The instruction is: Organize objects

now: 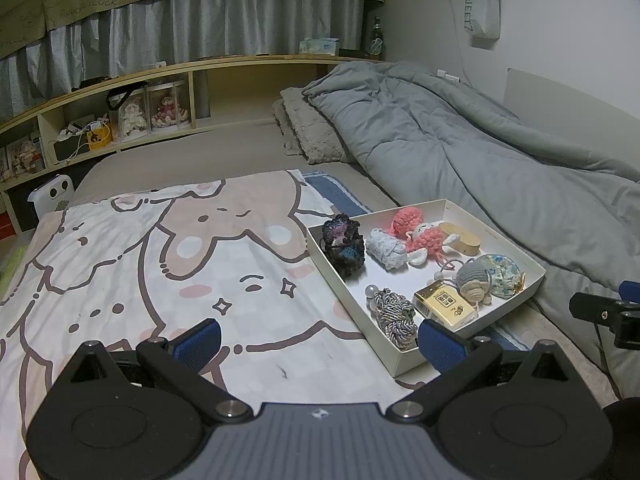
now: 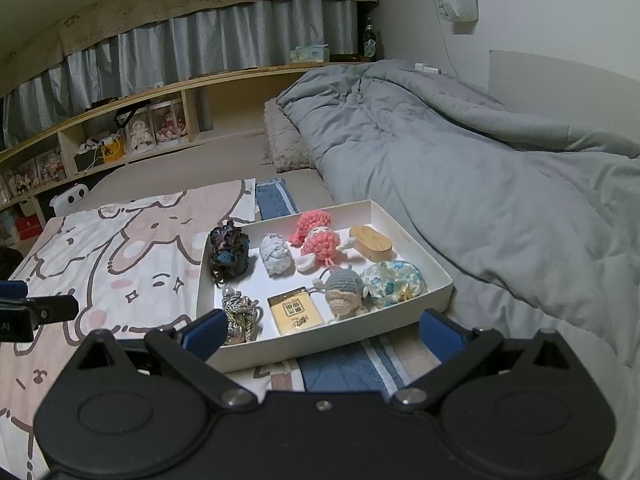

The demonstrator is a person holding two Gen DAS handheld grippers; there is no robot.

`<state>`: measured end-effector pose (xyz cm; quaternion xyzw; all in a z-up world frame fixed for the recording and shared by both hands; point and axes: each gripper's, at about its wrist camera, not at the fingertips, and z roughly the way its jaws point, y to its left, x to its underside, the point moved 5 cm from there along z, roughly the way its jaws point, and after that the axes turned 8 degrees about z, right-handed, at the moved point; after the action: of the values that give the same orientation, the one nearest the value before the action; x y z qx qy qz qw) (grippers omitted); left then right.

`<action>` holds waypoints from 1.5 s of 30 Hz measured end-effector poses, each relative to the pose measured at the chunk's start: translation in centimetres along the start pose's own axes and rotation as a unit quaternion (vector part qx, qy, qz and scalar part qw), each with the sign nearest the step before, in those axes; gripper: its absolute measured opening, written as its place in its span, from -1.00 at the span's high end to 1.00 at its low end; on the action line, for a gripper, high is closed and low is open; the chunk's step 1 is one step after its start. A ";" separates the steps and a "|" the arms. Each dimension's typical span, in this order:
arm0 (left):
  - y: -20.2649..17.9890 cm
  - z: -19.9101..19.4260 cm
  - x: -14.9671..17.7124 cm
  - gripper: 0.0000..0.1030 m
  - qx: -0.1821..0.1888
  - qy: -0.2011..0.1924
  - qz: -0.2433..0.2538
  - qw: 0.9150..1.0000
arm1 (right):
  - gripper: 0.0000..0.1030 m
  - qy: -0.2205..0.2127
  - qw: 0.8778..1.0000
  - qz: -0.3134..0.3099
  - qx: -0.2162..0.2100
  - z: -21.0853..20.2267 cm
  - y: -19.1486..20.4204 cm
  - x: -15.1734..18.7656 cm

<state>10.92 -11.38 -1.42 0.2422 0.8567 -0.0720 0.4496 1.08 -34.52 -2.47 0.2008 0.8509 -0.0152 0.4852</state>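
- My left gripper (image 1: 318,344) hangs spread wide, empty, over the blanket (image 1: 160,264).
- My right gripper (image 2: 322,334) gapes too; the box (image 2: 404,312) sits at twelve o'clock.

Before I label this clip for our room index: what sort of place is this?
Most likely a bedroom: the white tray of small items sits on a bed beside a rumpled grey duvet and a pillow, with a wooden headboard shelf holding boxed dolls.

White tray (image 2: 436,280) of crocheted trinkets (image 2: 318,240)
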 end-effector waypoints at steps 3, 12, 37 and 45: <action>0.0 0.0 -0.1 -1.00 0.002 0.000 0.000 1.000 | -1.00 0.001 1.000 0.000 0.000 0.0 0.0 0.0; -0.1 -0.2 -0.1 -1.00 0.003 -0.001 0.000 1.000 | -1.00 0.001 1.000 0.001 0.001 0.0 0.0 0.0; -0.3 -0.2 -0.1 -1.00 0.003 -0.001 0.000 1.000 | -1.00 0.000 1.000 0.000 0.000 -0.1 0.0 -0.1; -0.3 -0.2 -0.1 -1.00 0.003 -0.001 0.000 1.000 | -1.00 0.000 1.000 0.000 0.000 -0.2 0.0 -0.1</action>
<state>10.66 -11.55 -1.26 0.2432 0.8560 -0.0754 0.4499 1.02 -34.48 -2.27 0.2006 0.8508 -0.0157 0.4855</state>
